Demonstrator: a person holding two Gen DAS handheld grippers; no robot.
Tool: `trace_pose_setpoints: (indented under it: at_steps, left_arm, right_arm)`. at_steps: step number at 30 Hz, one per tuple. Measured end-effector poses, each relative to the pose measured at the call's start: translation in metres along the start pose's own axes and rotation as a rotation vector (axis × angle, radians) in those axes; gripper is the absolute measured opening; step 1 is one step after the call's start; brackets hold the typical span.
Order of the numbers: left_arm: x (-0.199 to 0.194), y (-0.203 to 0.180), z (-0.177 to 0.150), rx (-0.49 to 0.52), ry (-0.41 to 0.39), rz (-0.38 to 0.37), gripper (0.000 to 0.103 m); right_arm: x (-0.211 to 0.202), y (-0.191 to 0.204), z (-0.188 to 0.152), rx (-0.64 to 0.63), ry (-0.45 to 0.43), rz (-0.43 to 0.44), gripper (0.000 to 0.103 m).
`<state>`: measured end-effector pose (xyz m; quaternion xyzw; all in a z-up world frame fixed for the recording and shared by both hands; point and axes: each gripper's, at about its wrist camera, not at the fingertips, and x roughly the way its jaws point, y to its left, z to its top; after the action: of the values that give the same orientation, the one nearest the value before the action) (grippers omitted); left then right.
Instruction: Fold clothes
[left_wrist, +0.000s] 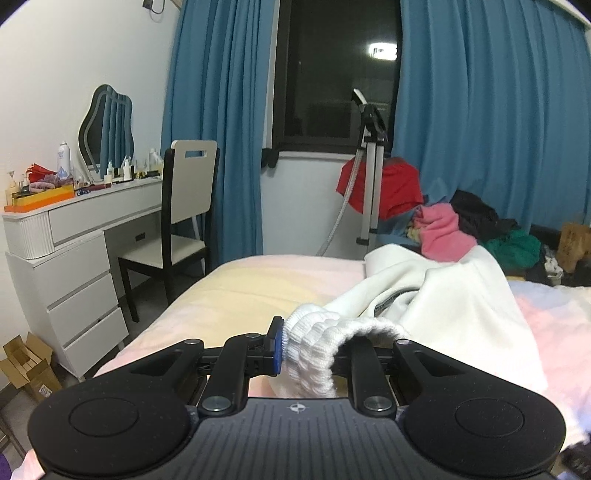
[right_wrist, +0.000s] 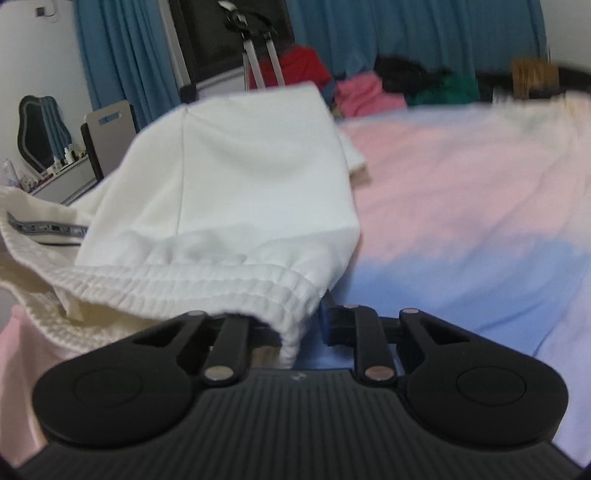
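- The left tool (left_wrist: 295, 341) was pinching the ribbed elastic waistband (left_wrist: 321, 350) of a white garment, apparently trousers or shorts; the band bunched between its blue pads and hid the right-hand pad.
- The right tool (right_wrist: 306, 328) had its jaws drawn in on the same ribbed waistband (right_wrist: 207, 284) at its right corner. The hem draped over the left finger, so pad contact itself was hidden; judged a grip, given how the cloth hung from it.
- The white garment (left_wrist: 443, 295) lay partly on the bed (left_wrist: 258, 280), trailing away from the left tool toward the far right. In the right wrist view its body (right_wrist: 258, 177) stood lifted and billowed above the pink and blue bedsheet (right_wrist: 461, 192), with a dark printed inner band (right_wrist: 48, 227) showing at the left.
- Judgement: holding the waistband at two separated points served to spread the garment flat and square before a fold; no fold was yet made.
- A pile of unfolded clothes (left_wrist: 480, 229), pink, black, green and red, lay at the far edge of the bed beneath the blue curtains (left_wrist: 498, 110), well apart from the garment in hand.
- A dressing worktop (left_wrist: 74, 210) with mirror and bottles, and a chair (left_wrist: 184, 206), stood far left, clear of the work.
- Risk noted: thick ribbing may slip from the right tool under tension.
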<state>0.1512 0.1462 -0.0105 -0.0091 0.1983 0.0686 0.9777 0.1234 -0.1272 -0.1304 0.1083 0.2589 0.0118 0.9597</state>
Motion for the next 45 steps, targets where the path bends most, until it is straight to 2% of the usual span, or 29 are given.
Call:
trace_pose_setpoints:
  at_steps: [4,7,9,11,14,17,19,22,23,24,25,29,31,33,34,35,37,40,42,45]
  left_arm:
    - [0.005,0.003,-0.001,0.013,0.018,0.018,0.017]
    - [0.007,0.009,0.001,-0.024,0.072,0.001,0.017]
    - [0.006,0.016,0.000,-0.042,0.116,-0.004,0.017]
    - [0.005,0.020,-0.004,-0.019,0.168,0.012,0.017]
    - [0.004,0.017,-0.021,0.107,0.260,0.057,0.019]
    - [0.004,0.019,-0.037,0.143,0.368,0.044,0.021]
    - [0.003,0.019,-0.042,0.154,0.407,0.042,0.022]
    - [-0.008,0.019,-0.043,0.182,0.413,0.029,0.027]
    - [-0.014,0.019,-0.042,0.194,0.415,0.016,0.033]
    - [-0.022,0.019,-0.041,0.194,0.404,0.005,0.041]
    - [-0.031,0.018,-0.040,0.192,0.392,-0.005,0.044]
    - [-0.074,0.022,-0.029,0.150,0.250,-0.063,0.059]
    - [-0.091,0.023,-0.026,0.135,0.168,-0.103,0.065]
    - [-0.098,0.018,-0.023,0.147,0.120,-0.141,0.067]
    - [-0.099,0.015,-0.023,0.163,0.108,-0.153,0.069]
    - [-0.097,0.009,-0.023,0.185,0.107,-0.162,0.071]
    - [-0.085,-0.002,-0.024,0.237,0.123,-0.166,0.071]
    - [-0.054,-0.025,-0.029,0.350,0.157,-0.152,0.071]
    - [-0.030,-0.041,-0.034,0.453,0.181,-0.133,0.071]
    - [0.011,-0.053,-0.048,0.537,0.234,-0.093,0.070]
  right_arm:
    - [-0.030,0.018,0.014,-0.155,-0.118,-0.052,0.018]
    - [-0.062,0.036,0.020,-0.314,-0.221,-0.095,0.017]
    - [-0.083,0.043,0.020,-0.411,-0.260,-0.119,0.017]
    - [-0.099,0.048,0.018,-0.487,-0.272,-0.145,0.017]
    - [-0.107,0.046,0.007,-0.533,-0.189,-0.120,0.018]
    - [-0.095,0.042,-0.008,-0.525,-0.041,-0.096,0.018]
    - [-0.084,0.041,-0.015,-0.527,0.037,-0.090,0.018]
    - [-0.081,0.037,-0.016,-0.498,0.087,-0.093,0.019]
    - [-0.084,0.034,-0.013,-0.475,0.090,-0.080,0.022]
    - [-0.088,0.031,-0.011,-0.453,0.090,-0.062,0.023]
    - [-0.091,0.028,-0.009,-0.430,0.090,-0.044,0.024]
    - [-0.106,0.024,-0.003,-0.387,0.105,0.024,0.032]
    - [-0.114,0.027,-0.002,-0.374,0.116,0.055,0.032]
    - [-0.122,0.027,0.001,-0.360,0.120,0.089,0.034]
    - [-0.125,0.026,0.003,-0.345,0.118,0.105,0.039]
    - [-0.128,0.023,0.005,-0.322,0.112,0.118,0.049]
    - [-0.131,0.017,0.011,-0.272,0.105,0.145,0.062]
    - [-0.127,0.005,0.017,-0.194,0.093,0.159,0.064]
    - [-0.119,-0.003,0.019,-0.149,0.097,0.130,0.064]
    - [-0.099,-0.020,0.015,-0.077,0.137,0.077,0.064]
